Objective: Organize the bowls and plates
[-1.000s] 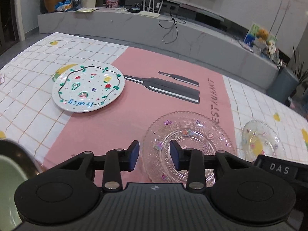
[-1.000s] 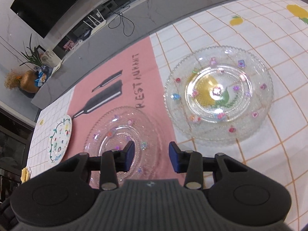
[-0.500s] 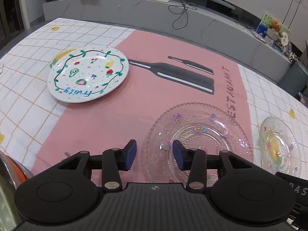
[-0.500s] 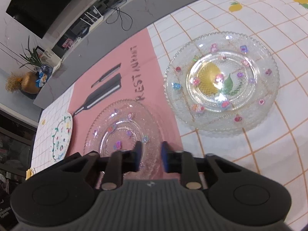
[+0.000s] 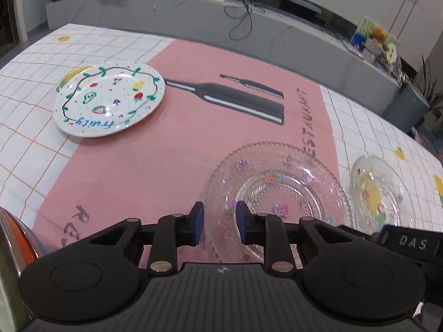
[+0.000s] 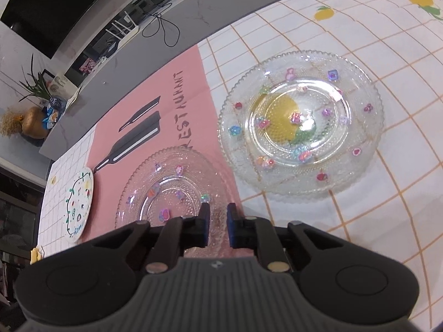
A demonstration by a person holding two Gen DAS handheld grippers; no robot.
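A clear glass plate with flower stickers (image 5: 279, 191) lies on the pink mat (image 5: 166, 160); it also shows in the right wrist view (image 6: 174, 191). A second glass plate (image 6: 301, 121) lies to its right on the grid cloth, seen small in the left wrist view (image 5: 379, 193). A white "Fruity" plate (image 5: 109, 102) lies far left. My left gripper (image 5: 218, 225) is open at the near left rim of the first glass plate. My right gripper (image 6: 217, 225) has its jaws narrowed over that plate's near right rim, a small gap left between them.
An orange-rimmed bowl edge (image 5: 16, 238) shows at the left border of the left wrist view. A grey counter (image 5: 249, 30) with cables and clutter runs behind the table. The right gripper's body (image 5: 409, 240) sits close beside my left one.
My right gripper's jaws have narrowed from wide open to a small gap at the glass plate's rim. My left gripper has drawn back a little and stayed open.
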